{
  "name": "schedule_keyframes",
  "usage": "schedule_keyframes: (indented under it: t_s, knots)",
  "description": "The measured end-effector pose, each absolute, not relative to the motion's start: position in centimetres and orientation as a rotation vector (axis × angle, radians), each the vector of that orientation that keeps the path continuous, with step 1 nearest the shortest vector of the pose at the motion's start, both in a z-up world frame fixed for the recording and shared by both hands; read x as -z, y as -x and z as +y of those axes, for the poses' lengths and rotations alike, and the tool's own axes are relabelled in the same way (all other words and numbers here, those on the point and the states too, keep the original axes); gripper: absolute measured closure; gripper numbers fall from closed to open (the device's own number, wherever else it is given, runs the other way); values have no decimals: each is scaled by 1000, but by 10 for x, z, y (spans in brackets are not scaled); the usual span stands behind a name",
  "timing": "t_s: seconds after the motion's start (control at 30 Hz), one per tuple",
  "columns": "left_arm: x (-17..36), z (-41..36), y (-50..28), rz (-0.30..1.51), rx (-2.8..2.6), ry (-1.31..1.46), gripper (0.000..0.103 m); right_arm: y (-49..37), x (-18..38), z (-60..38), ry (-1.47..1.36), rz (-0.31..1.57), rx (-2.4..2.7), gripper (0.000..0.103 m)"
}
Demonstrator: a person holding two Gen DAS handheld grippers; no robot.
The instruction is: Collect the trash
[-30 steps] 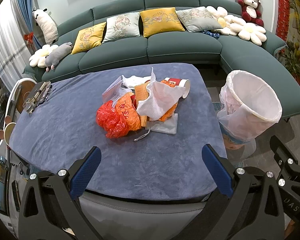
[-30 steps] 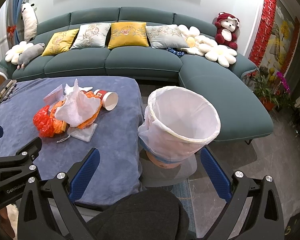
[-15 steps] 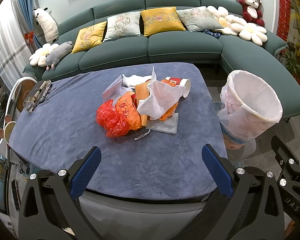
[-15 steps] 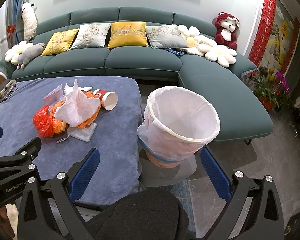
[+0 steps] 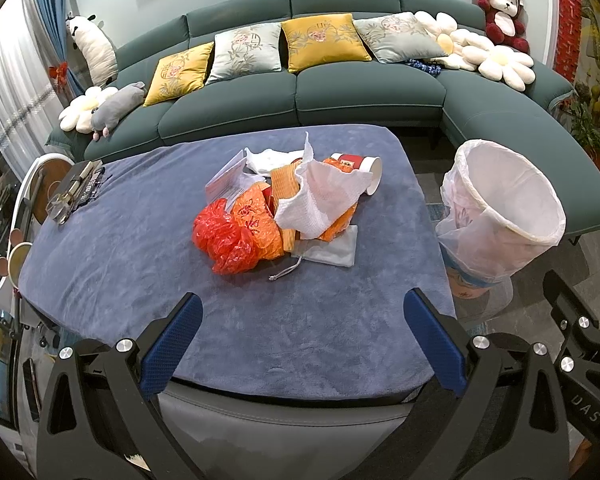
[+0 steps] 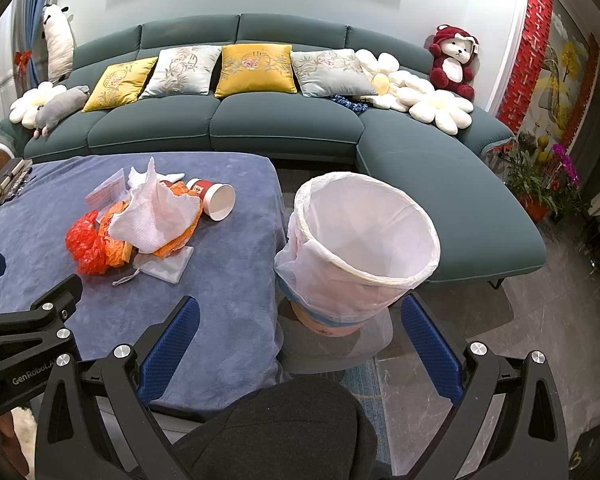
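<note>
Trash pile [image 5: 284, 216] overlaps, hiding lower pieces; left gripper [image 5: 300, 328] and right gripper [image 6: 296, 332] spread, empty.

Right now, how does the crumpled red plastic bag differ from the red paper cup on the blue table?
The crumpled red plastic bag is soft and shapeless; the red paper cup is rigid and lies on its side, white mouth open. The bag sits at the near left end of the trash pile, the cup at the far right end, closer to the white-lined bin. Both rest on the blue table, ungripped.

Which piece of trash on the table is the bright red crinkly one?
The red plastic bag, at the left end of the trash pile. The bag beside it is orange with printing, and the cloth is white.
</note>
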State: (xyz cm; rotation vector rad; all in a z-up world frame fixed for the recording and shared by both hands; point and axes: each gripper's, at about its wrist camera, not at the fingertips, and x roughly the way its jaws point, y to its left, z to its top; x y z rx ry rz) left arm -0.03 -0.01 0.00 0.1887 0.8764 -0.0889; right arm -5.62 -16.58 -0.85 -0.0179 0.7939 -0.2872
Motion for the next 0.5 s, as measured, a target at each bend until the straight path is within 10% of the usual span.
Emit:
schedule_keyframes:
  t_s: [0.5]
  knots:
    - [0, 0, 1, 879, 89, -188, 7, 56, 9, -165, 19, 795, 289, 7]
